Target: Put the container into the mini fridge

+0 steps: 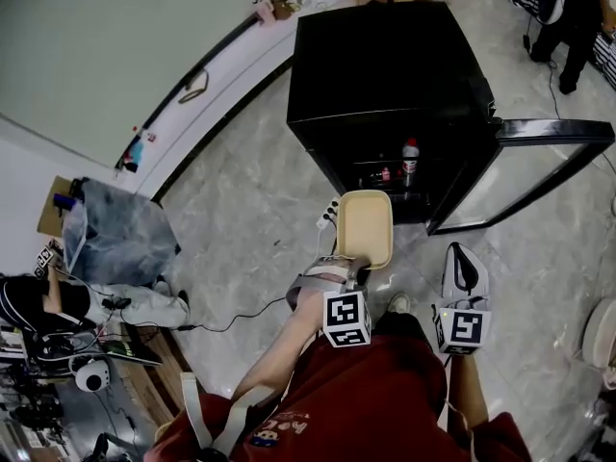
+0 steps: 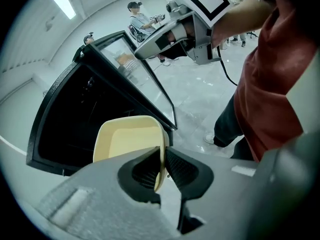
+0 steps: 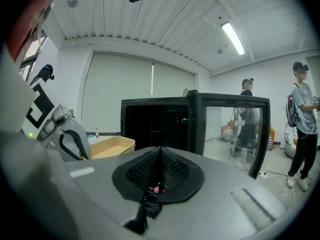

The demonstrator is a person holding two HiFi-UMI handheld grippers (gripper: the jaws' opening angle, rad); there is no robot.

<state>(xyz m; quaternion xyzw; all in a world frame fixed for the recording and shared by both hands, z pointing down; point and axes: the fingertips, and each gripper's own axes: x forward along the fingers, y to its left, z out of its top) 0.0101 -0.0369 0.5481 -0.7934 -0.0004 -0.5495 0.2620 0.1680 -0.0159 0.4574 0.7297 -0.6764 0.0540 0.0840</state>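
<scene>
The beige plastic container (image 1: 367, 227) hangs in front of the black mini fridge (image 1: 385, 61), just below its open front. My left gripper (image 1: 348, 269) is shut on the container's near rim; the left gripper view shows the rim (image 2: 161, 164) pinched between the two dark pads. The fridge's glass door (image 1: 525, 176) stands swung open to the right. My right gripper (image 1: 465, 263) hovers to the right of the container, shut with nothing in it, its pads (image 3: 160, 170) pressed together. From the right gripper view the container (image 3: 112, 146) lies left of the fridge opening (image 3: 155, 126).
A red-capped bottle (image 1: 410, 161) and small items stand on a shelf inside the fridge. A power strip (image 1: 328, 215) and a cable (image 1: 241, 318) lie on the floor to the left. A grey bag (image 1: 120, 229) sits further left. People stand at the far right (image 1: 568, 22).
</scene>
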